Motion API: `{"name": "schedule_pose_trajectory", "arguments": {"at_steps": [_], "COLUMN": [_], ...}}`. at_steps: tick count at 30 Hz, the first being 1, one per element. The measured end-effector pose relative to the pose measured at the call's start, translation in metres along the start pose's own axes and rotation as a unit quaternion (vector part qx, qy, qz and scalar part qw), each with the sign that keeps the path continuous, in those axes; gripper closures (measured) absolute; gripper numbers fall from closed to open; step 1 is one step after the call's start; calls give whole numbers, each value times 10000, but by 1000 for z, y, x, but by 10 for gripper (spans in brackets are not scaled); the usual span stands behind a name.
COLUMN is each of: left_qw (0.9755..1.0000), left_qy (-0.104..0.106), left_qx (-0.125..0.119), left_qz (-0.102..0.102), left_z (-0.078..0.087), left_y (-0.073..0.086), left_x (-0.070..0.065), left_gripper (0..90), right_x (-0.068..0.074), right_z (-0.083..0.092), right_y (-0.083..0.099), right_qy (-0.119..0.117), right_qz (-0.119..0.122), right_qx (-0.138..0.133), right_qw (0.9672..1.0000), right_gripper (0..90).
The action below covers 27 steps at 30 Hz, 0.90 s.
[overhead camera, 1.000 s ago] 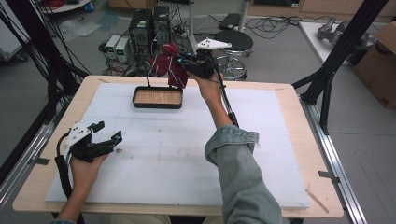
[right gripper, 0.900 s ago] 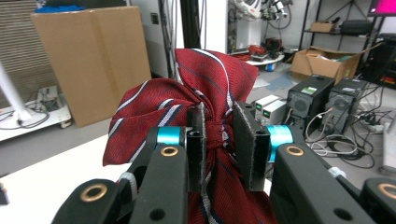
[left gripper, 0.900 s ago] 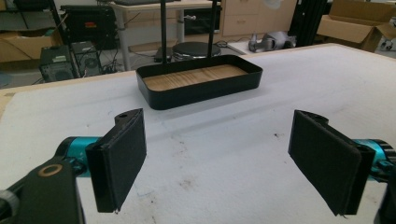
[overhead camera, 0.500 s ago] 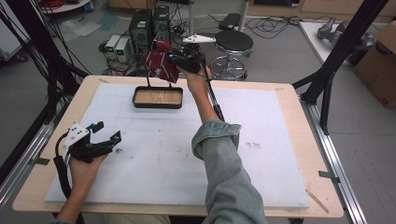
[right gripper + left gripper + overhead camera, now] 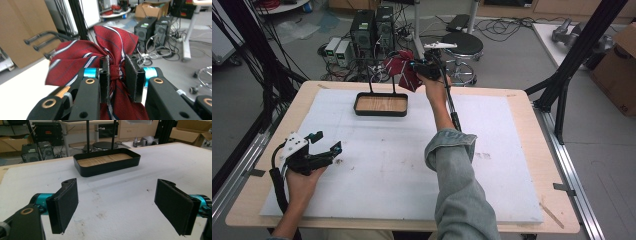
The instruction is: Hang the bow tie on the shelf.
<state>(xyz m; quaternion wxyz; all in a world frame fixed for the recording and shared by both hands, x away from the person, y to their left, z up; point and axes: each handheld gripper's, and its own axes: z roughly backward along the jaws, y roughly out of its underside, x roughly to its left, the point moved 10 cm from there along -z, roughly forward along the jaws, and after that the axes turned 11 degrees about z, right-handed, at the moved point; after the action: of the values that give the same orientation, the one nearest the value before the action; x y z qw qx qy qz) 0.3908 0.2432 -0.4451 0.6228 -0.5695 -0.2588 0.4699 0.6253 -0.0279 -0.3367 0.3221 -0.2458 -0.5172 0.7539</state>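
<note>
We see a big white table with a black tray on it. Our left gripper rests wide open. Our right gripper squeezes a red striped bow tie up past the tray.

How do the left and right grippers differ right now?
The left gripper stands open with nothing between its pads; the right gripper is shut on the red striped bow tie. The left sits low over the white mat; the right is raised beyond the black tray.
</note>
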Motion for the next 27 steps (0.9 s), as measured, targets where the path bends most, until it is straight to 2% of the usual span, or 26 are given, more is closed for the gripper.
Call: {"name": "schedule_pose_trajectory", "arguments": {"at_steps": [3,4,8,10,15,18,27], "left_qw": [10000,10000,10000,10000,10000,10000,10000], "left_qy": [3,3,7,4,13,13,12], "left_qx": [13,0,33,43,66,66,83], "left_qz": [8,13,4,-4,-19,-16,-31], "left_z": [0,0,0,-1,-2,-2,-3], "left_y": [0,0,1,2,3,3,4], "left_x": [0,0,0,0,-1,-2,-1], "left_gripper": [195,195,195,195,196,195,196], "right_x": [-4,-9,-14,-13,-9,0,10], "right_z": [3,4,6,5,1,-7,-19], "right_y": [5,13,29,36,49,59,65], "right_qy": [-12,11,-82,-130,-279,-367,-402], "right_qz": [-81,-122,-167,-88,-59,48,-4], "right_qx": [-33,26,145,161,272,461,484], "right_qw": [10000,9999,9997,9997,9992,9983,9980], "right_gripper": [746,746,746,745,742,730,729]}}
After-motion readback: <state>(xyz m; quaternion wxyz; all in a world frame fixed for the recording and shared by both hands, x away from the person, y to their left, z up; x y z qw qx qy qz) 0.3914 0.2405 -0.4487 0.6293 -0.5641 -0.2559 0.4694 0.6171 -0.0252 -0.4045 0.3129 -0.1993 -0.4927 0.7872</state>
